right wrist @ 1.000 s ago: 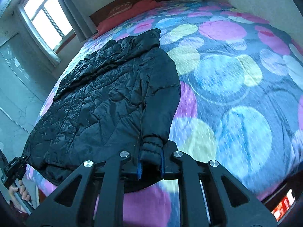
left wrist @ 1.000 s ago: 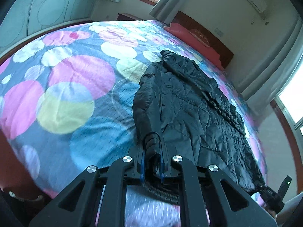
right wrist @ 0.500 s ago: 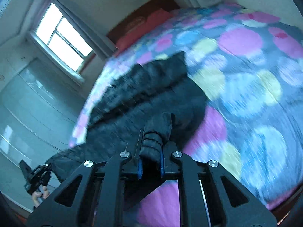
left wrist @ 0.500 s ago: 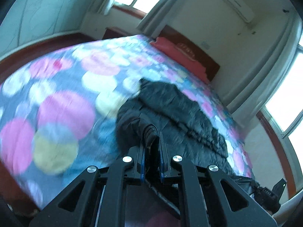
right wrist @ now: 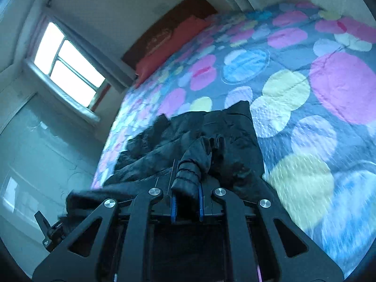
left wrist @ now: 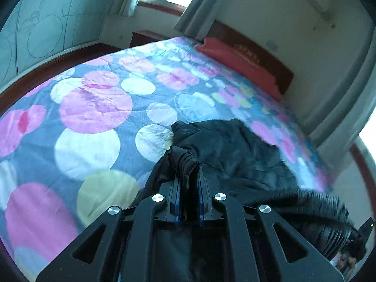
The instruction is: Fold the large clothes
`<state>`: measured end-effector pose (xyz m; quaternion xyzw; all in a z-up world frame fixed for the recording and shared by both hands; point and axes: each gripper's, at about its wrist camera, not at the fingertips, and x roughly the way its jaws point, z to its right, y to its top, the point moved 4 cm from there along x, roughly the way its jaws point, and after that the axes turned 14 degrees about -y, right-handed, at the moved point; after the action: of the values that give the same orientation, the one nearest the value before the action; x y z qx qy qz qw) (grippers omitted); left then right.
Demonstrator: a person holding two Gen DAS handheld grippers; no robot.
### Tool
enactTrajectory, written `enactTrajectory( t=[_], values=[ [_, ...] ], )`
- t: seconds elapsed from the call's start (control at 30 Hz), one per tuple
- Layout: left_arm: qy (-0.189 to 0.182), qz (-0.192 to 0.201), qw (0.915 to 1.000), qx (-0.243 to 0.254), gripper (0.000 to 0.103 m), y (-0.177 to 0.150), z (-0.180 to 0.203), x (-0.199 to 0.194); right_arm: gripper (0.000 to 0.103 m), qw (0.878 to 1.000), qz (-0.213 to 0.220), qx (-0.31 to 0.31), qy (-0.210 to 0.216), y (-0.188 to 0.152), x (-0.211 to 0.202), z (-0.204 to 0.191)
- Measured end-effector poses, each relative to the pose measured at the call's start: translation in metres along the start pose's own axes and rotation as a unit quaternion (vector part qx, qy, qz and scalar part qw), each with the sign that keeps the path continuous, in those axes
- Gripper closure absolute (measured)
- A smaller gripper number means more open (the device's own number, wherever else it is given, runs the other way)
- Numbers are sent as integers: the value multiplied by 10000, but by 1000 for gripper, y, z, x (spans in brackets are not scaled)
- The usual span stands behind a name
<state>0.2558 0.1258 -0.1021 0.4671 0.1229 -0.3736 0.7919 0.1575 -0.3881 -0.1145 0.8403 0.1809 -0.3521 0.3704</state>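
Note:
A black quilted jacket (left wrist: 237, 150) lies on the bed, its near part lifted and doubled over the far part. My left gripper (left wrist: 189, 183) is shut on a bunched black cuff (left wrist: 186, 164) of the jacket. In the right wrist view the same jacket (right wrist: 225, 136) spreads ahead, and my right gripper (right wrist: 186, 192) is shut on the other ribbed cuff (right wrist: 188, 176). A furry hood trim (left wrist: 312, 204) hangs at the lower right of the left view. The other gripper shows small at each view's edge (left wrist: 363, 232) (right wrist: 48, 232).
The bed cover (left wrist: 94, 108) has big pink, blue and yellow circles. A red pillow (left wrist: 235, 58) and dark wooden headboard (left wrist: 253, 47) stand at the far end. Windows with curtains (right wrist: 70, 70) and pale wardrobe doors (left wrist: 47, 28) line the walls. A hand (left wrist: 347, 260) shows at the lower right corner.
Both grippers have swept forward over the bed toward the headboard, carrying the cuffs. The jacket, flat and spread a second ago, is now folded up over itself.

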Motion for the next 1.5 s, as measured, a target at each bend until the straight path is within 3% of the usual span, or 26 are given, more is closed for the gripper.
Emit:
enactTrajectory(
  t=[0.23, 0.4, 0.47, 0.6, 0.63, 0.67, 0.73, 0.83, 1.13, 1.3, 1.5],
  values=[
    [374, -465, 9979, 259, 92, -4, -14, 65, 90, 9984, -415, 8, -389, -3, 65, 11],
    [236, -560, 9977, 314, 90, -4, -13, 67, 85, 9987, -389, -52, -331, -6, 66, 10],
    [130, -543, 9979, 323, 85, -1, -11, 61, 75, 9989, -327, -151, -292, -6, 56, 7],
    [-150, -349, 9991, 173, 53, 6, -5, 40, 59, 9995, -176, -239, -135, -4, 32, 6],
    [-205, -262, 9993, 141, 46, 7, -5, 32, 49, 9996, -120, -237, -90, -4, 25, 7],
    [-271, -134, 9995, 117, 44, 9, -4, 21, 40, 9997, -78, -243, -58, -3, 20, 7],
    [-422, 21, 9991, 69, 39, 12, -3, 8, 33, 9995, 37, -304, -16, -5, 7, 8],
    [-460, 117, 9989, -1, 37, 12, -9, -6, 33, 9995, 20, -318, -1, -8, -1, 14],
    [-326, -108, 9994, 62, 37, -28, -42, -29, 33, 9968, -72, -753, -269, -32, -11, 30],
    [-348, -313, 9987, 202, 37, -33, -45, -23, 33, 9927, -16, -1091, -516, -34, -3, 26],
    [-178, -663, 9949, 738, 37, -22, -41, 6, 33, 9860, 14, -1471, -786, -27, 16, 17]
  ],
)
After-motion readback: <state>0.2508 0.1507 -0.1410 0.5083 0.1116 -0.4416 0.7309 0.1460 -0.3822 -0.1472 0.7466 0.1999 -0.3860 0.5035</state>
